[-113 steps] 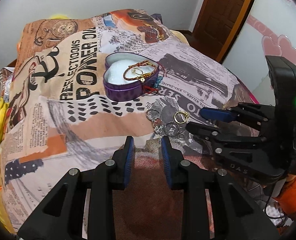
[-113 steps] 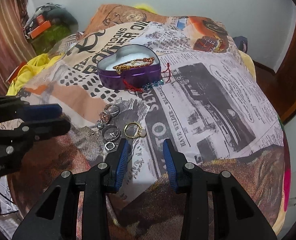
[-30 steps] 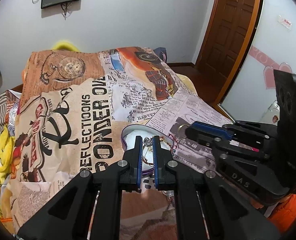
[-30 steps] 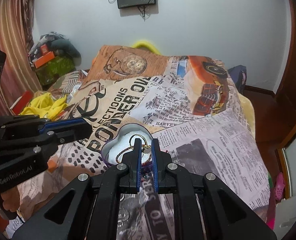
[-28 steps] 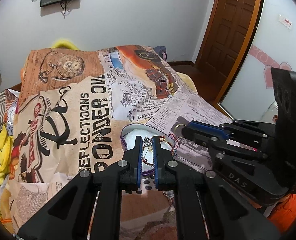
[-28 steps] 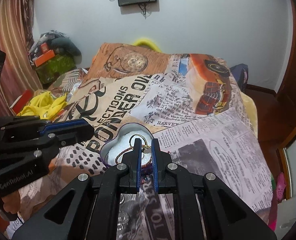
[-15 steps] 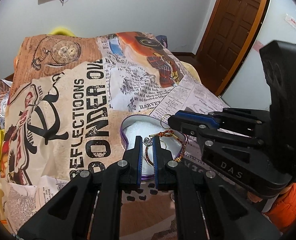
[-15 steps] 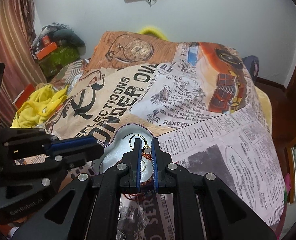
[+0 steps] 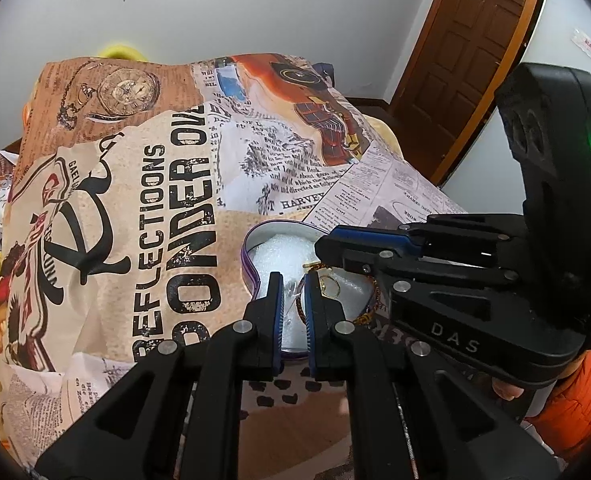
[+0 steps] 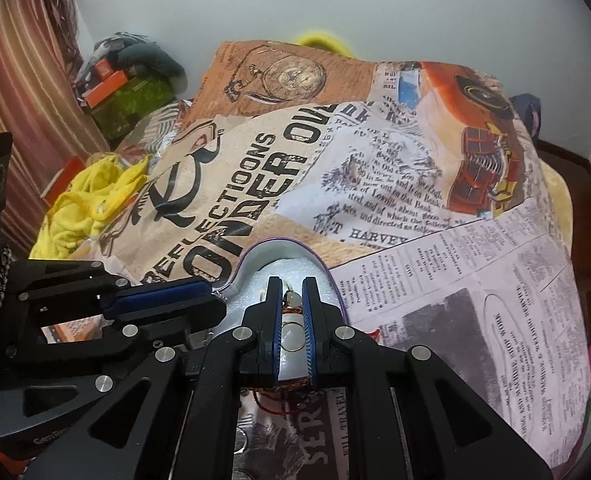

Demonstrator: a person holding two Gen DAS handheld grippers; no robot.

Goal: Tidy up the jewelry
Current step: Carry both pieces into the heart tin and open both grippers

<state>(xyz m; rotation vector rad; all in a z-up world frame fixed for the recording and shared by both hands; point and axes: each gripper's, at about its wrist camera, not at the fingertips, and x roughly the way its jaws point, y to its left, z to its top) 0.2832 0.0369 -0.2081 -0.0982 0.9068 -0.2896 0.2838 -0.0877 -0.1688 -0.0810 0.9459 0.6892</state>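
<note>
Jaws of both the left gripper and right gripper were nearly together, each apparently pinching a small jewelry piece, poised low-centre over the heart-shaped tin on the bed, likely for dropping them inside.

bed w/ newsprint blanket, heart tin, maybe rings
</note>
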